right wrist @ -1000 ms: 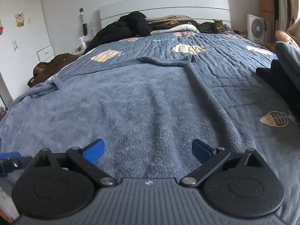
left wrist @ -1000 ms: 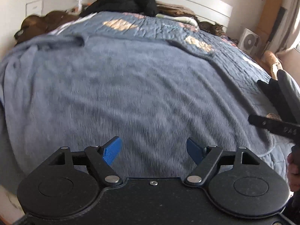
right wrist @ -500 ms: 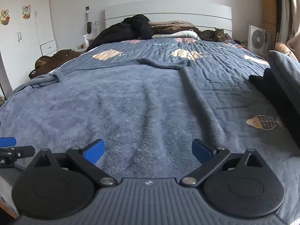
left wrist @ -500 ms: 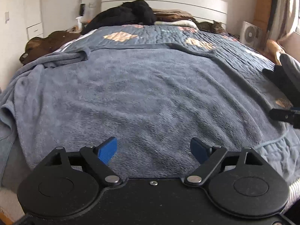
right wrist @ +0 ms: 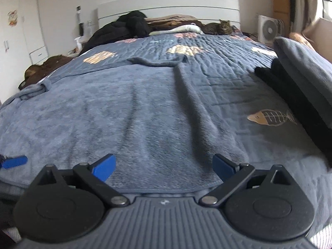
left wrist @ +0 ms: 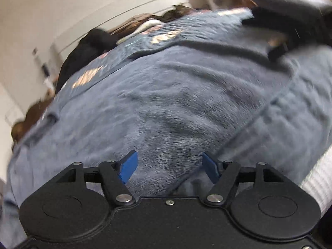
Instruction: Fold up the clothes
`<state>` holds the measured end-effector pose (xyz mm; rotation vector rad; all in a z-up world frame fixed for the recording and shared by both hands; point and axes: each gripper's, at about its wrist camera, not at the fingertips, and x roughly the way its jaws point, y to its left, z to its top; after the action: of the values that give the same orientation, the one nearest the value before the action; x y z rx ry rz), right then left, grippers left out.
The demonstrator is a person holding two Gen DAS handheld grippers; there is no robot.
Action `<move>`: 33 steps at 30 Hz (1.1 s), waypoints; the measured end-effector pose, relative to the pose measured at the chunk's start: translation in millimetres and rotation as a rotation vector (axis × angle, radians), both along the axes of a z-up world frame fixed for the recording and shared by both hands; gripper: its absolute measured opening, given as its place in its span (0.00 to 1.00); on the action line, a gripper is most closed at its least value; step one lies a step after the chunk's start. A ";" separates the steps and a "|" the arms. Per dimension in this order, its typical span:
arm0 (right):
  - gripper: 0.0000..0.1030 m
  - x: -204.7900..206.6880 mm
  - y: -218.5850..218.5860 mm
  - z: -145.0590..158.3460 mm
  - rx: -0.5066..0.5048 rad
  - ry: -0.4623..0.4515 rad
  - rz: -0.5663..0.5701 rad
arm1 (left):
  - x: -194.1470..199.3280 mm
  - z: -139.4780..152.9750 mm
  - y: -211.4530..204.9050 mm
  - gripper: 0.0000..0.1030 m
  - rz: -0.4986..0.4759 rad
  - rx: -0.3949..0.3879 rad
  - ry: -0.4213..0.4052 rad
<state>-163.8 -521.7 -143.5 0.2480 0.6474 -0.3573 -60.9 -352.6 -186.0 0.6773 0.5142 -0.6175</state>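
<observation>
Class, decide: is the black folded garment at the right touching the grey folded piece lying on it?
Touching. The right wrist view shows the grey folded piece resting directly on the black folded garment, with no gap.

Both tongs, left (left wrist: pixel 169 167) and right (right wrist: pixel 164 167), have black linkage arms, silver rivets and blue pads (right wrist: pixel 104 166).

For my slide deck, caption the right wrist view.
Open right gripper poised over the near hem of a blue fleece garment spread on the bed.
</observation>
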 end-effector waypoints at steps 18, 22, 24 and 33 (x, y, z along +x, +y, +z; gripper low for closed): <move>0.96 -20.5 -37.8 7.5 0.129 -0.070 -0.105 | 11.0 -10.9 1.2 0.06 0.017 0.163 -0.032; 0.96 -22.6 -41.1 7.6 0.118 -0.060 -0.115 | 19.3 1.7 31.4 0.06 0.062 0.186 0.008; 0.96 -24.2 -45.1 7.1 0.112 -0.051 -0.129 | 22.7 4.6 44.0 0.06 0.090 0.177 0.036; 0.96 -34.9 -82.0 3.8 0.212 -0.080 -0.233 | 26.3 32.4 61.2 0.29 0.126 -0.091 0.210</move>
<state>-198.7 -603.7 -139.8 0.5404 0.5788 -0.4998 -34.6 -291.5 -153.6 0.4921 0.7142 -0.5926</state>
